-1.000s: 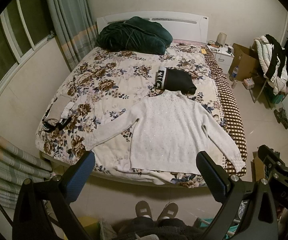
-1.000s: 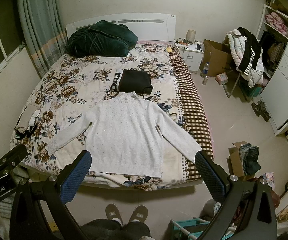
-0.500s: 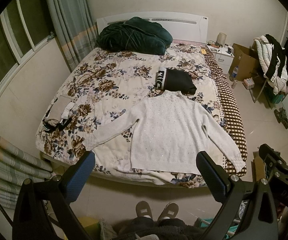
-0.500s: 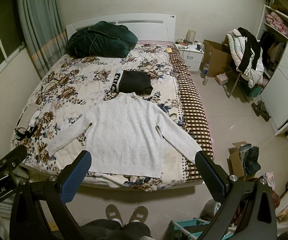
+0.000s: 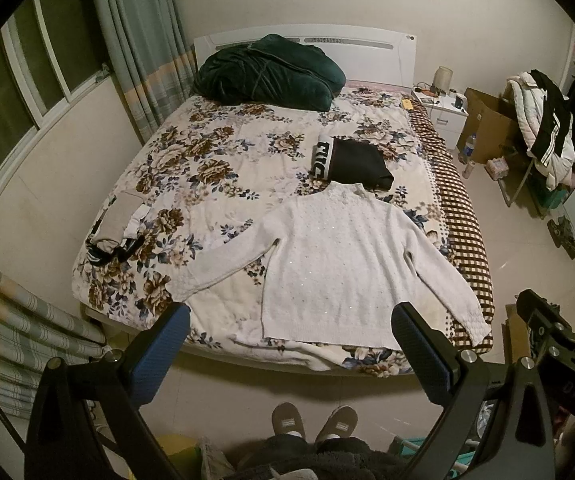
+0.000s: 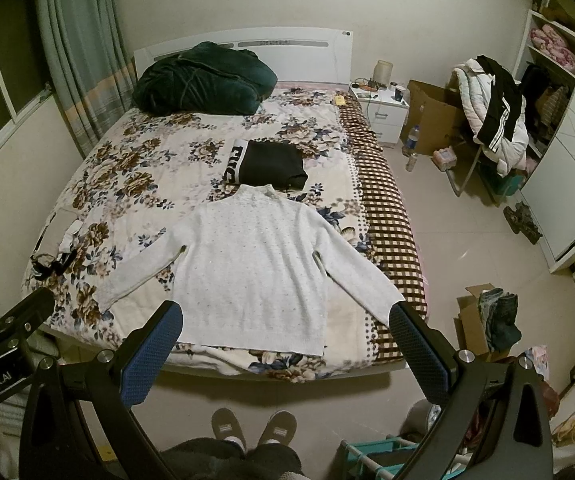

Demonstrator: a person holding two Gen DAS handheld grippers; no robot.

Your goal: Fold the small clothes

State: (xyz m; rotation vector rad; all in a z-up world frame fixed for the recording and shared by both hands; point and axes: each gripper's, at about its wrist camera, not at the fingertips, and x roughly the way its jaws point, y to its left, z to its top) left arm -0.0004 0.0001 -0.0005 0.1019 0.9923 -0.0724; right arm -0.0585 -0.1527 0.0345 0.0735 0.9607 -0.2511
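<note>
A white knit sweater (image 5: 335,264) lies flat, face up, sleeves spread, at the near end of the floral bed (image 5: 215,168); it also shows in the right wrist view (image 6: 255,272). A folded black garment (image 5: 351,162) with white lettering lies just beyond its collar, also seen from the right (image 6: 267,164). My left gripper (image 5: 291,344) is open and empty, held above the floor short of the bed's foot. My right gripper (image 6: 283,340) is open and empty, likewise short of the hem.
A dark green duvet (image 5: 267,72) is heaped at the headboard. Small folded items (image 5: 119,224) lie at the bed's left edge. A nightstand (image 6: 379,108), cardboard box (image 6: 431,116) and a chair piled with jackets (image 6: 495,116) stand right. My slippered feet (image 5: 313,424) are on the floor.
</note>
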